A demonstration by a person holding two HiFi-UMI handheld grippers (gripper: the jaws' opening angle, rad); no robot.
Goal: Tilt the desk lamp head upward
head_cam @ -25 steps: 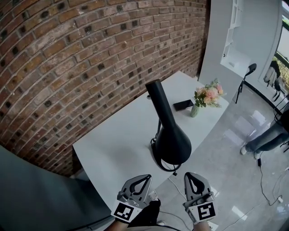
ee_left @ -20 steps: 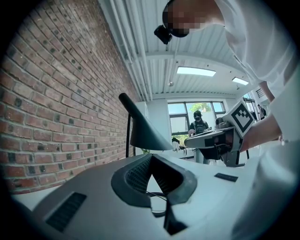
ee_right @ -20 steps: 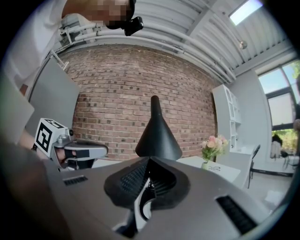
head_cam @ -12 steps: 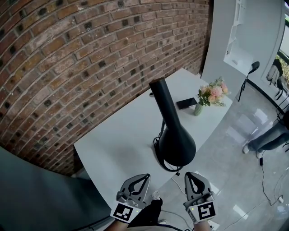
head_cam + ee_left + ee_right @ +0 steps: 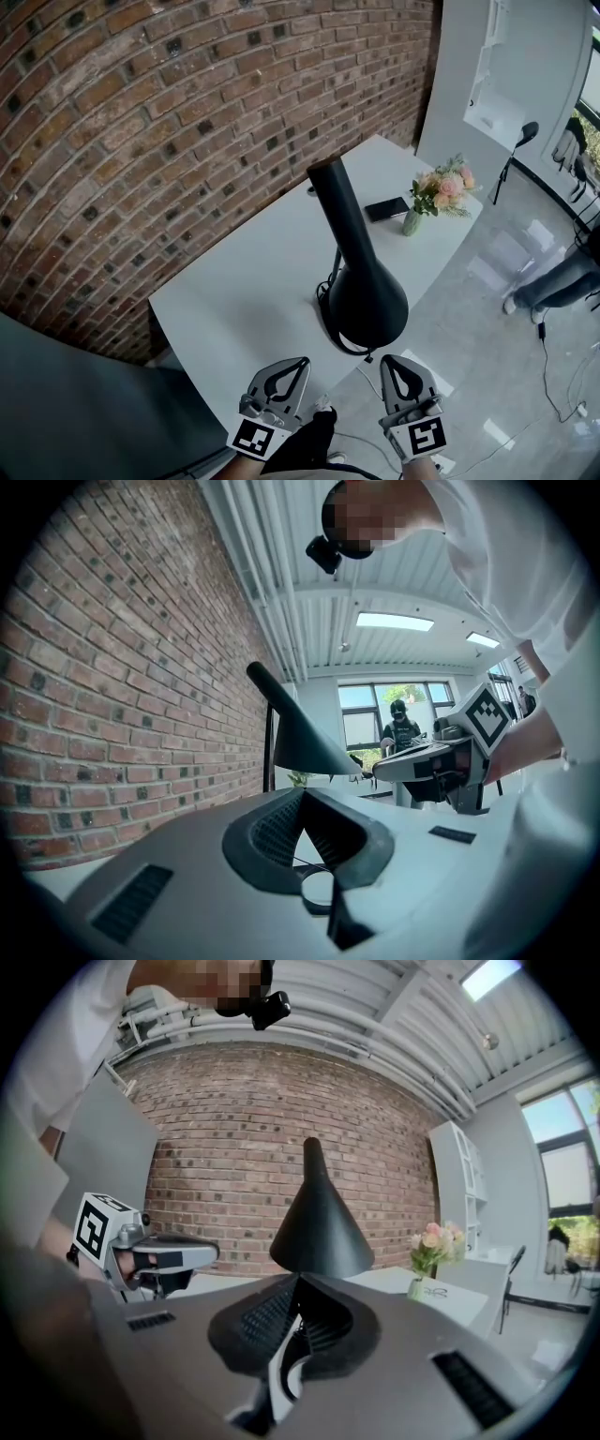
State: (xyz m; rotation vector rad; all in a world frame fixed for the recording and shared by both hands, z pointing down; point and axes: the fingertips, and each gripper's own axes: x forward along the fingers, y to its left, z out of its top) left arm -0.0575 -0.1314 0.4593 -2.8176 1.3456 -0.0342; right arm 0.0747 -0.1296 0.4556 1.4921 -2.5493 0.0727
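Note:
A black desk lamp (image 5: pixel 361 291) stands on the white table (image 5: pixel 234 291), with its cone-shaped head tilted down toward the table's near edge. The narrow end of the cone points up and back. My left gripper (image 5: pixel 298 363) and right gripper (image 5: pixel 388 361) hover side by side just short of the table edge, below the lamp head and apart from it. Both are shut with nothing between the jaws. The lamp head (image 5: pixel 300 738) shows ahead in the left gripper view. The right gripper view has the lamp head (image 5: pixel 319 1218) straight ahead, with the left gripper (image 5: pixel 155 1255) to its left.
A vase of pink flowers (image 5: pixel 439 192) and a black phone (image 5: pixel 385 209) sit at the table's far right end. A brick wall (image 5: pixel 141 122) runs behind the table. The lamp's cord (image 5: pixel 361 354) hangs off the near edge. A person (image 5: pixel 562 281) stands on the grey floor at the right.
The head view shifted slightly, and both grippers sit a little lower in it. The lamp's pose is unchanged and both grippers stay shut.

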